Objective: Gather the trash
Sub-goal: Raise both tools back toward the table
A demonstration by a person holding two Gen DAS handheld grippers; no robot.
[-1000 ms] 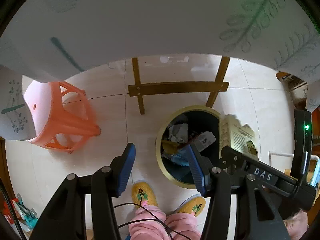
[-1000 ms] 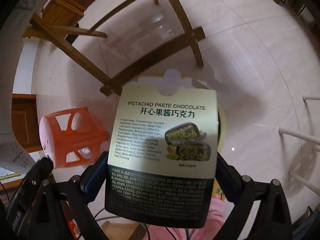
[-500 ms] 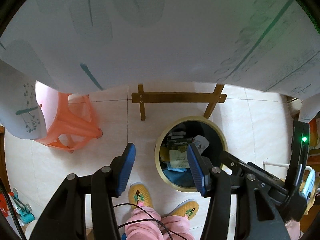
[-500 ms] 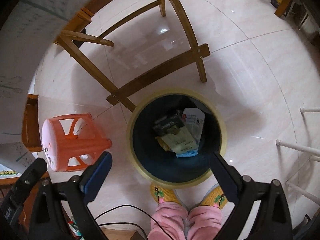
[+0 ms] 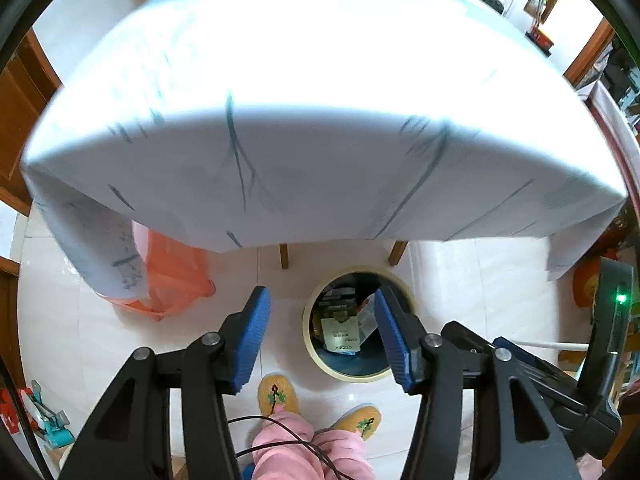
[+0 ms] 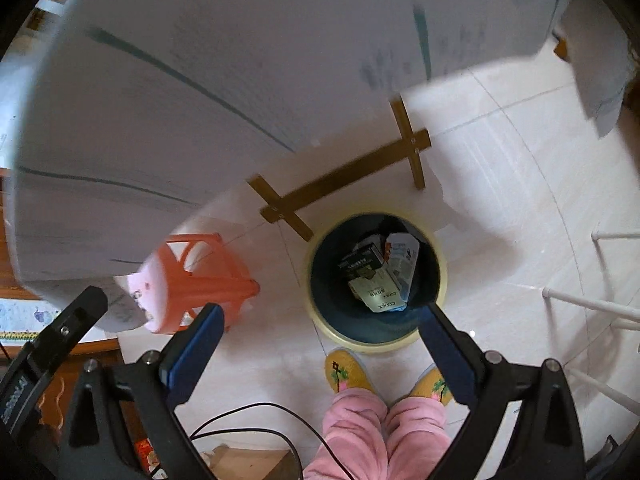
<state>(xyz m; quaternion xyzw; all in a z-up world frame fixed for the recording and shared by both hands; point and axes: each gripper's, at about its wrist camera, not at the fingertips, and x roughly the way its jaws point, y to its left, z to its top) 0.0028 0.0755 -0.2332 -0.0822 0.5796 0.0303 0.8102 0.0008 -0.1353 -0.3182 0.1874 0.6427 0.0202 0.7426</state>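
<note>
Trash bin (image 6: 318,312) on the floor holds wrappers (image 6: 378,284) — left gripper (image 5: 322,334) and right gripper (image 6: 320,350) both spread, empty.

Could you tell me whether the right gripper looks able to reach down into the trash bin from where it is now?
Probably yes: the right gripper is open and empty, the trash bin is uncovered below it, and nothing lies between them.
</note>
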